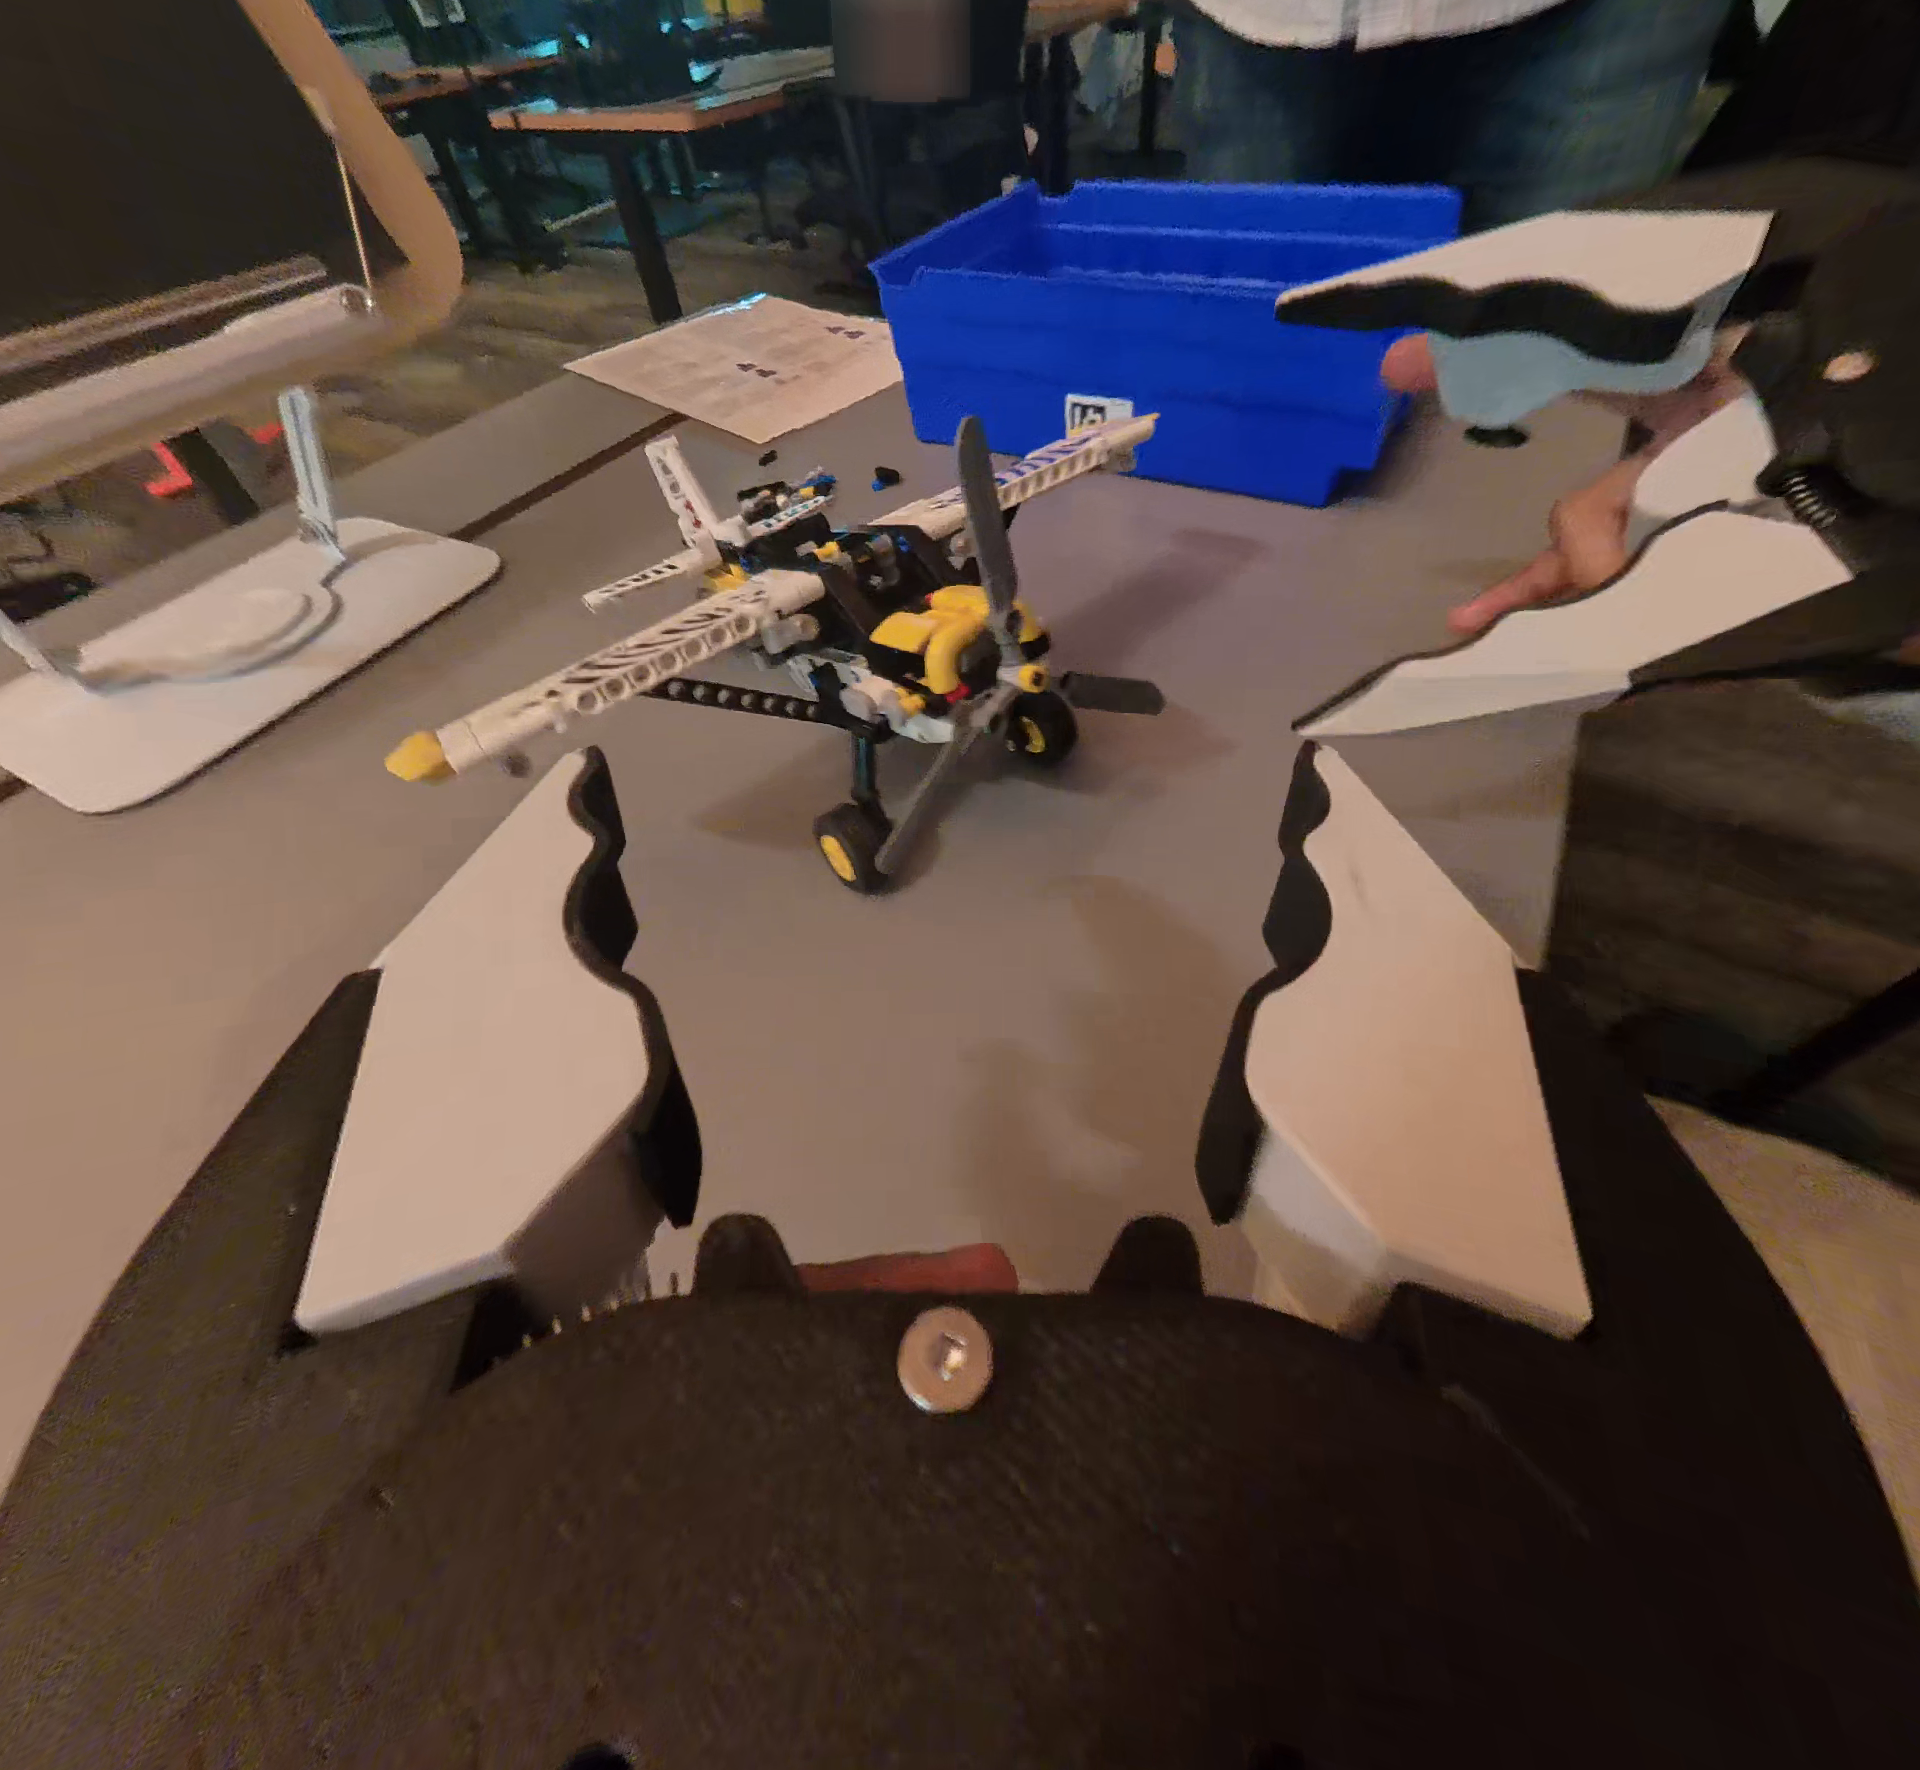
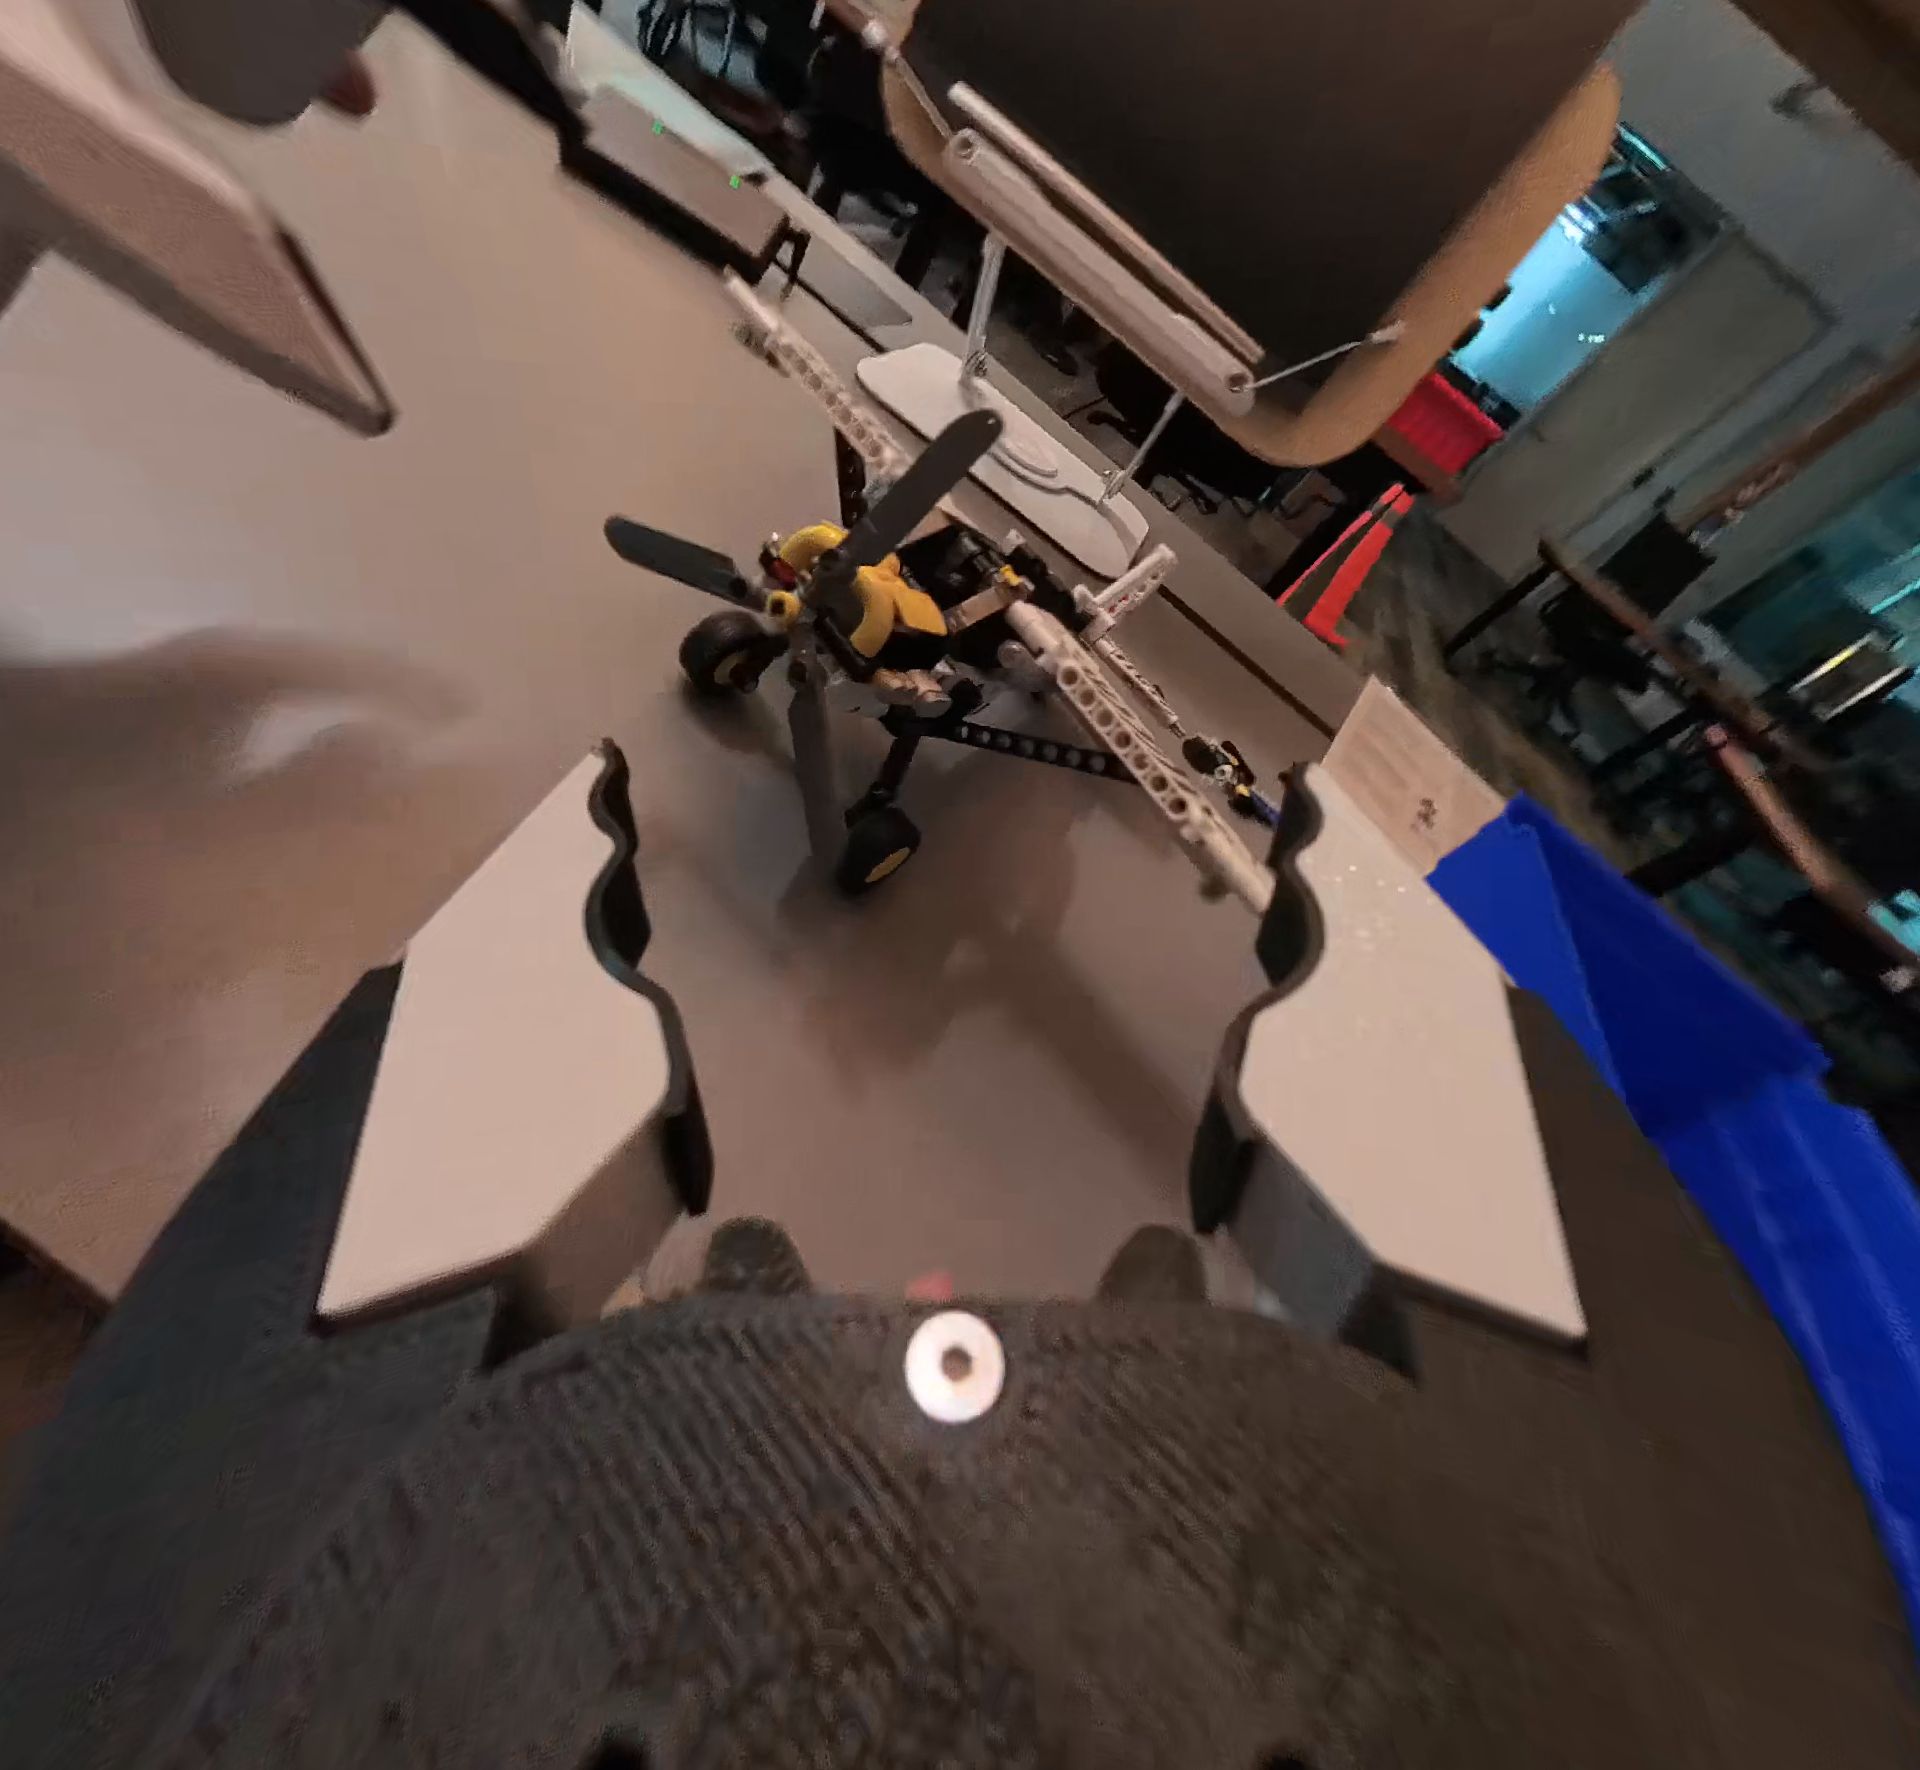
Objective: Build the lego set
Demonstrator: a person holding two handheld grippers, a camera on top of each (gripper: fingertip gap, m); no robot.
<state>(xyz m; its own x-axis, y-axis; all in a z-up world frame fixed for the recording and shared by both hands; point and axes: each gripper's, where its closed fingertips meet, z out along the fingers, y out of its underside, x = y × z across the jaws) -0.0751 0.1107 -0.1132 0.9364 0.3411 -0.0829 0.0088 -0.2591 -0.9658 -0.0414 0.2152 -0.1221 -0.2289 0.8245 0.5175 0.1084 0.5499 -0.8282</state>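
Observation:
A lego plane (image 1: pixel 831 640) with white wings, a yellow nose, black wheels and a grey propeller stands on the grey table (image 1: pixel 935 1045). It also shows in the right wrist view (image 2: pixel 883 650). My left gripper (image 1: pixel 945 764) is open and empty, a little short of the plane's front wheel. My right gripper (image 2: pixel 945 775) is open and empty, just before the plane's wheel and wing. In the left wrist view the right gripper (image 1: pixel 1288 515) shows at the right, open, with a person's fingers behind it. A few small loose pieces (image 1: pixel 821 473) lie behind the plane.
A blue bin (image 1: pixel 1153 338) stands behind the plane; it shows at the right in the right wrist view (image 2: pixel 1662 1045). An instruction sheet (image 1: pixel 748 359) lies to its left. A monitor on a white stand (image 1: pixel 239 619) is at the left. A person stands behind the bin. My left gripper's tips are some 11 cm from the lego plane (image 1: pixel 831 640).

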